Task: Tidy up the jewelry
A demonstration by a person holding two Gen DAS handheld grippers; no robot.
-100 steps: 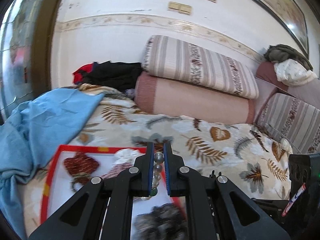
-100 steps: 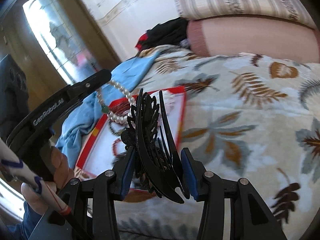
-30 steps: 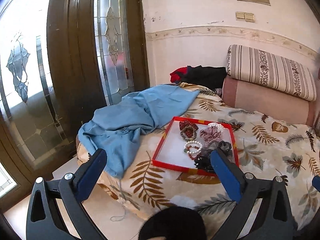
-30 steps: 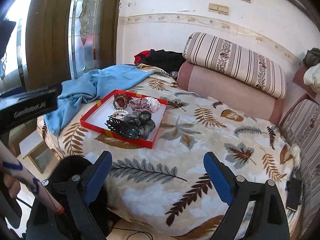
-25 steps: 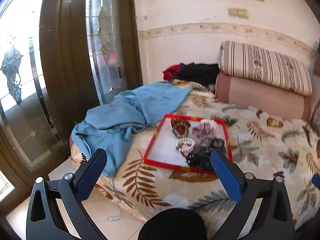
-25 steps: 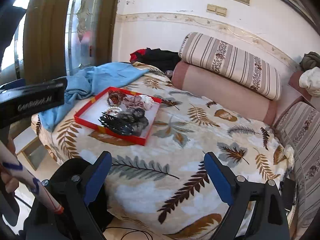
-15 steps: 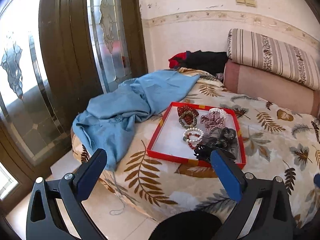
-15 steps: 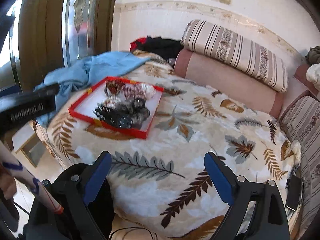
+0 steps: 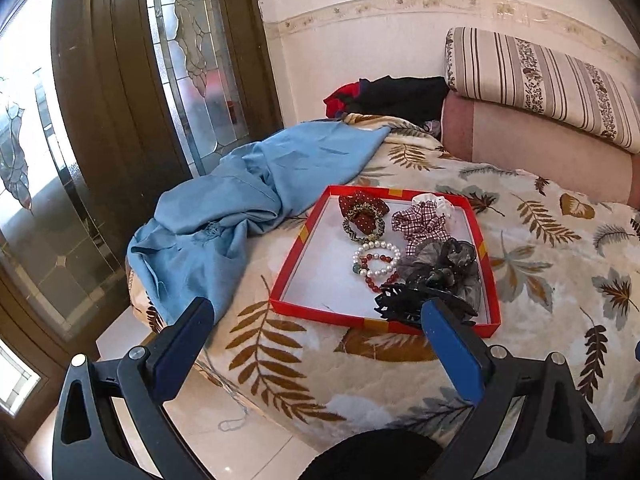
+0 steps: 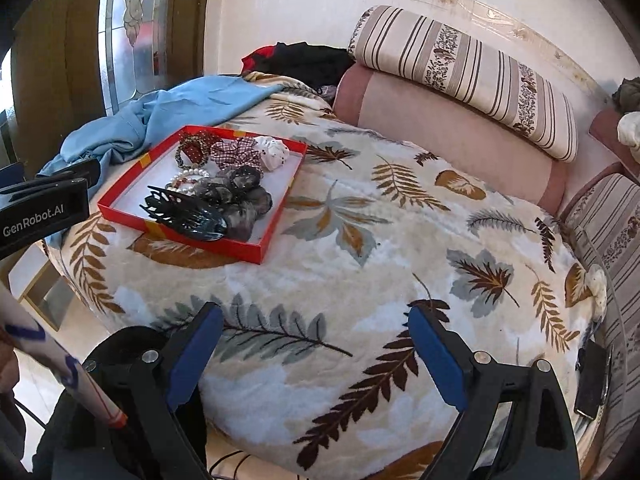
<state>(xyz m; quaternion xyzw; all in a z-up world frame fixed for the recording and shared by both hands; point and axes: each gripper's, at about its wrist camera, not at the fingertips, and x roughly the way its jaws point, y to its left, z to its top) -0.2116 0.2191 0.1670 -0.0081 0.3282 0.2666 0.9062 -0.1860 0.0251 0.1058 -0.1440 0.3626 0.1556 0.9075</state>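
Note:
A red-rimmed tray [image 9: 291, 268] lies on the leaf-print bed; it also shows in the right wrist view [image 10: 276, 220]. In it lie a pearl bracelet [image 9: 376, 256], a black hair claw [image 9: 404, 300] [image 10: 180, 210], a dark red scrunchie [image 9: 362, 216], a checked scrunchie [image 9: 420, 224], a grey scrunchie [image 9: 448, 264] and a white one [image 10: 272, 150]. My left gripper [image 9: 320, 344] is open and empty, held back from the bed's near edge. My right gripper [image 10: 314, 344] is open and empty over the blanket, right of the tray.
A blue cloth [image 9: 256, 200] is draped over the bed's left edge beside the tray. Striped and pink bolsters [image 10: 460, 92] line the back. A dark door with glass panels [image 9: 120, 100] stands left. A black phone [image 10: 592, 380] lies at the right.
Since 3.3 s ago both grippers let go, the left of the pearl bracelet and the right of the hair claw, both now in the tray, and drew back. In the last second they moved slightly closer.

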